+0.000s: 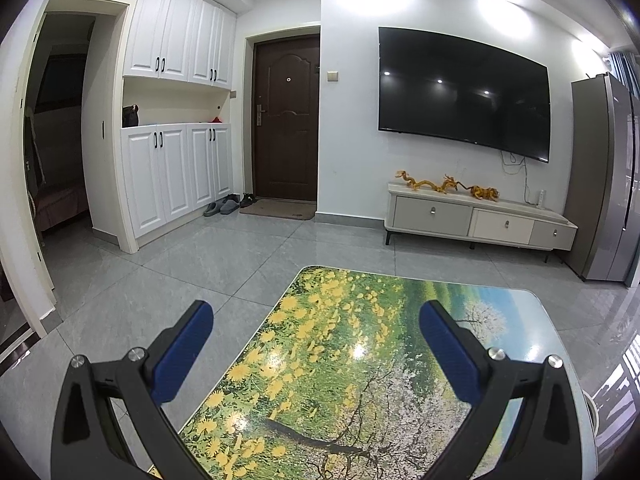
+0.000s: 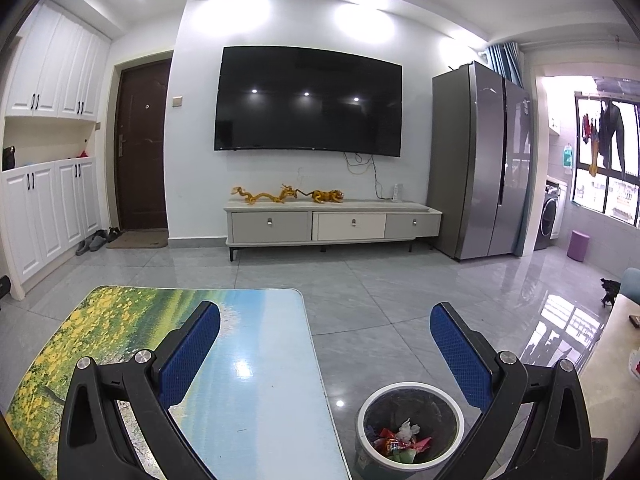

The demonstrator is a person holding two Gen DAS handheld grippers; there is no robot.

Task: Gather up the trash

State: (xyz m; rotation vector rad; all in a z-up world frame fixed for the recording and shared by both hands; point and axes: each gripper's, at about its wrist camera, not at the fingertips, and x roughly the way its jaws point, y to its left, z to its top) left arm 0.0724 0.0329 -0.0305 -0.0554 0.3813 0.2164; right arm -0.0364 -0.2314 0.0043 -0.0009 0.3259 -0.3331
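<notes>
- Left gripper (image 1: 316,320), black frame with blue textured pads (image 1: 188,350), has its fingers spread wide apart with nothing between them. It hangs over the near-left corner of the low glossy table printed with yellow flowers, green field and blue sky (image 1: 340,344).
- Right gripper (image 2: 326,322), same black-and-blue build, is also spread wide and holding nothing. Its left finger sits over the sky-blue end of the table (image 2: 260,360), its right finger over the grey tiled floor (image 2: 380,292).
- The trash is in the round bin with a white rim and dark liner (image 2: 410,426) standing on the floor just beside the table's right edge. In the right wrist view it shows low down, between the 2 fingers and nearer the right one, below the gripper.
- Inside the bin there's a small heap of crumpled wrappers, red, white and green (image 2: 400,440). It covers only the bottom.
- Any print on the wrappers is too small to read, and I can't make out a brand on the big wall-mounted black TV (image 2: 308,100) or the tall silver 2-door fridge (image 2: 476,160).
- Low grey-and-white TV cabinet with 3 drawers (image 2: 336,226) carries golden dragon figurines (image 2: 264,196).
</notes>
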